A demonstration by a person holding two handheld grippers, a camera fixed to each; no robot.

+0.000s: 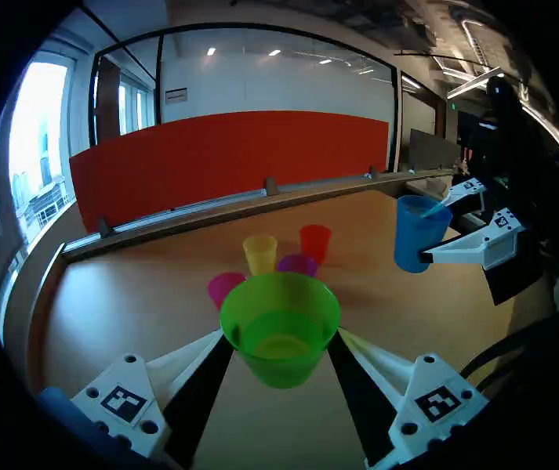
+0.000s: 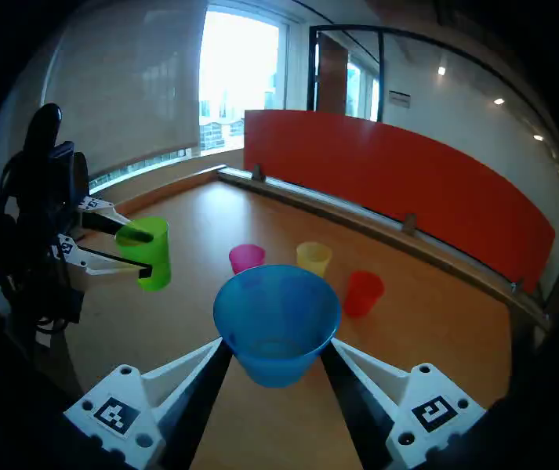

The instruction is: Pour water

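Observation:
My left gripper (image 1: 281, 345) is shut on a green cup (image 1: 280, 325), held upright above the wooden table (image 1: 122, 298); some liquid shows in its bottom. That gripper (image 2: 134, 251) with the green cup (image 2: 150, 252) appears at the left in the right gripper view. My right gripper (image 2: 276, 345) is shut on a blue cup (image 2: 276, 321), also upright. The same blue cup (image 1: 419, 233) hangs at the right in the left gripper view, gripped by the right gripper (image 1: 428, 235). The two held cups are apart.
On the table stand a yellow cup (image 1: 260, 253), a red cup (image 1: 315, 242), a pink cup (image 1: 224, 287) and a purple cup (image 1: 298, 265). An orange-red panel (image 1: 224, 160) runs along the table's far edge. Windows (image 2: 240, 78) lie beyond.

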